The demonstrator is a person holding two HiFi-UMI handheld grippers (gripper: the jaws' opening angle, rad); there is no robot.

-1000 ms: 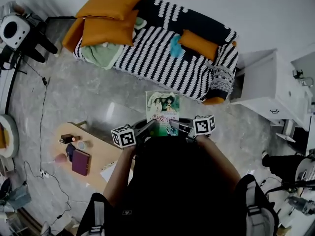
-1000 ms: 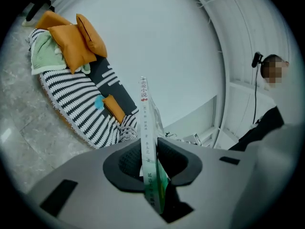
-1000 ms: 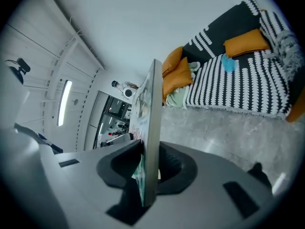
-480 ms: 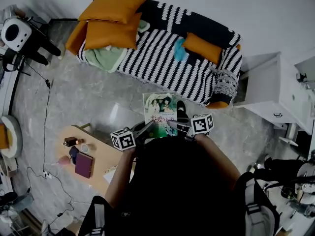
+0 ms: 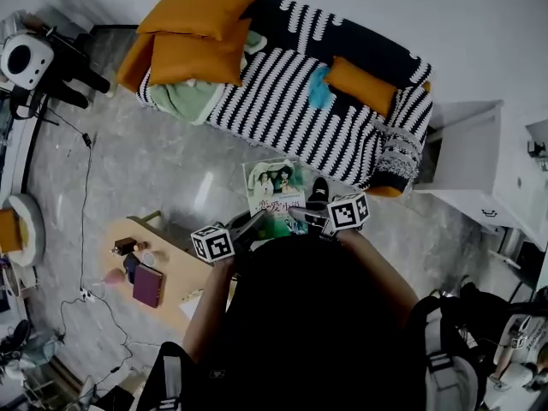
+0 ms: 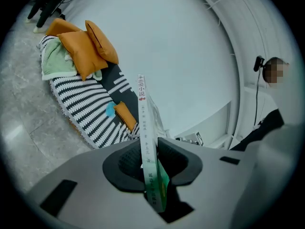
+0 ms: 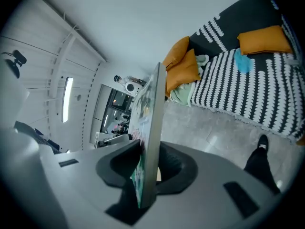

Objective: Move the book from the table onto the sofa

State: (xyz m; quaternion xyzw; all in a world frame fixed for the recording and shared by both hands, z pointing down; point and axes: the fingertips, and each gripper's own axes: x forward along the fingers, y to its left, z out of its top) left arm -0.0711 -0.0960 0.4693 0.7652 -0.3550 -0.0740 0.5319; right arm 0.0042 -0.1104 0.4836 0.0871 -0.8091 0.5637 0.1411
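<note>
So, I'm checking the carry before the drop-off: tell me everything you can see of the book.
The book is a thin paperback: illustrated cover with figures, green lower half, red lettering, white printed spine. It is held cover up, roughly level, above the grey floor, short of the striped sofa. The left gripper and right gripper each clamp its near edge; nothing else touches it.

The spine of the book carried four red Chinese characters at its top end; in the left gripper view they appeared to read 恋爱小说. The same four characters ran in red across the lower part of the front cover in the head view. Smaller print further down the spine and beneath the cover title was too small to read.
</note>
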